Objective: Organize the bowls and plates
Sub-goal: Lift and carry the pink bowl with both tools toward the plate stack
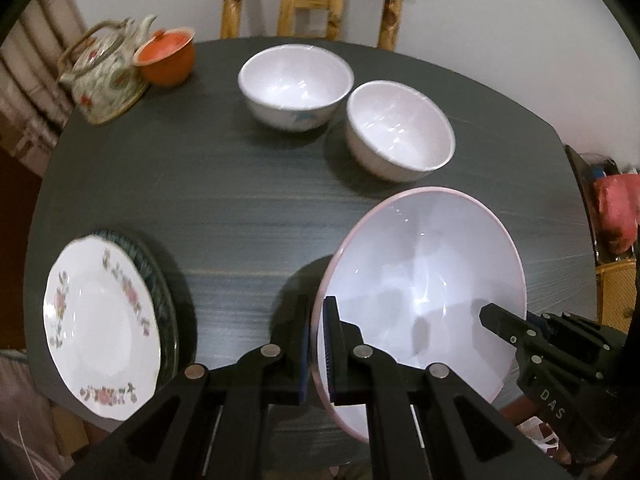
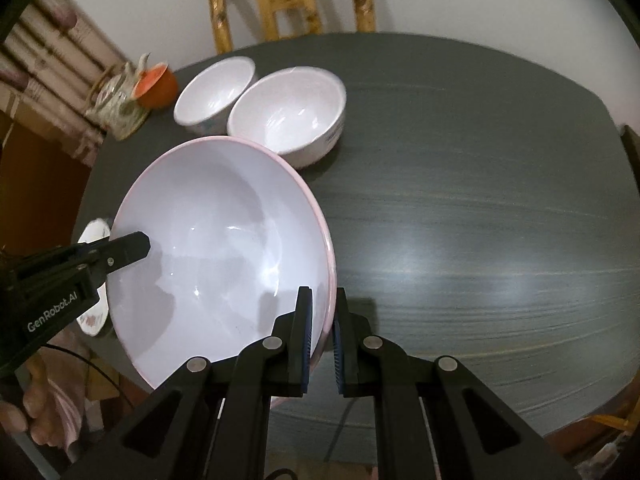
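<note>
A large pink-rimmed white bowl is held above the dark table by both grippers. My left gripper is shut on its left rim. My right gripper is shut on its right rim; the bowl fills the left of the right wrist view. Two smaller white bowls stand side by side at the far middle of the table, and also show in the right wrist view. A floral plate lies on a dark-rimmed plate at the near left.
A floral teapot and an orange lidded cup stand at the far left corner. A wooden chair is behind the table. Red and wicker items sit off the right edge.
</note>
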`<state>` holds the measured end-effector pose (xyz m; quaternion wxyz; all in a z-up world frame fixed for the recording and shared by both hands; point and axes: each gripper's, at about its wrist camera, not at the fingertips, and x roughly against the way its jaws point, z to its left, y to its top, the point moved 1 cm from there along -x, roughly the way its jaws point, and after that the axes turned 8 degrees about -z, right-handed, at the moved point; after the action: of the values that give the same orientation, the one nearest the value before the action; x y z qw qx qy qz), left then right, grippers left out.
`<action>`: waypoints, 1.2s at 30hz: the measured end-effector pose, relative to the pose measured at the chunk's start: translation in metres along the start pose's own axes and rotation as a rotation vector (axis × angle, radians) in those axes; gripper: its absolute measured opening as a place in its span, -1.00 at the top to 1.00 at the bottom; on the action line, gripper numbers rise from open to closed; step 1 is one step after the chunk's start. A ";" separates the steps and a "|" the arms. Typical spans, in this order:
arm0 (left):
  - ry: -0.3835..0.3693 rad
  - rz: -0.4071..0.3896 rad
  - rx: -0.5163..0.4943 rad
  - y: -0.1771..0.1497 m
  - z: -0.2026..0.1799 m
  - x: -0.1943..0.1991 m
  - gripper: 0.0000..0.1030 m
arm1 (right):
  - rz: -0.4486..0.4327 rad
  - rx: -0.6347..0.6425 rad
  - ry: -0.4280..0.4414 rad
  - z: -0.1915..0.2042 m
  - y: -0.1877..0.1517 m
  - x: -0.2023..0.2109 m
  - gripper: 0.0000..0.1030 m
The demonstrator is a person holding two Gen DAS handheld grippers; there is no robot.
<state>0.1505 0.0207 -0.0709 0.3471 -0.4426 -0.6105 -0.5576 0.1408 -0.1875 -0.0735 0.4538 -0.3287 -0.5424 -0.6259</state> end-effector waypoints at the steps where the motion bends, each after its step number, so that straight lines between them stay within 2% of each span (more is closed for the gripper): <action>1: 0.001 0.003 0.003 -0.003 0.003 -0.001 0.90 | 0.005 0.005 0.000 0.006 -0.005 -0.003 0.81; 10: 0.003 0.018 0.040 -0.017 0.020 -0.012 0.90 | 0.040 0.020 0.002 0.028 -0.015 -0.024 0.81; 19: -0.003 0.024 0.054 -0.008 0.027 -0.029 0.89 | 0.066 -0.001 0.003 0.030 -0.018 -0.039 0.81; 36: -0.038 0.011 0.058 -0.005 0.034 -0.030 0.88 | 0.065 -0.044 0.032 0.024 -0.019 -0.040 0.73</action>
<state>0.1591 0.0494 -0.1045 0.3512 -0.4461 -0.6305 -0.5292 0.1357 -0.1554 -0.1119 0.4751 -0.3461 -0.5103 -0.6277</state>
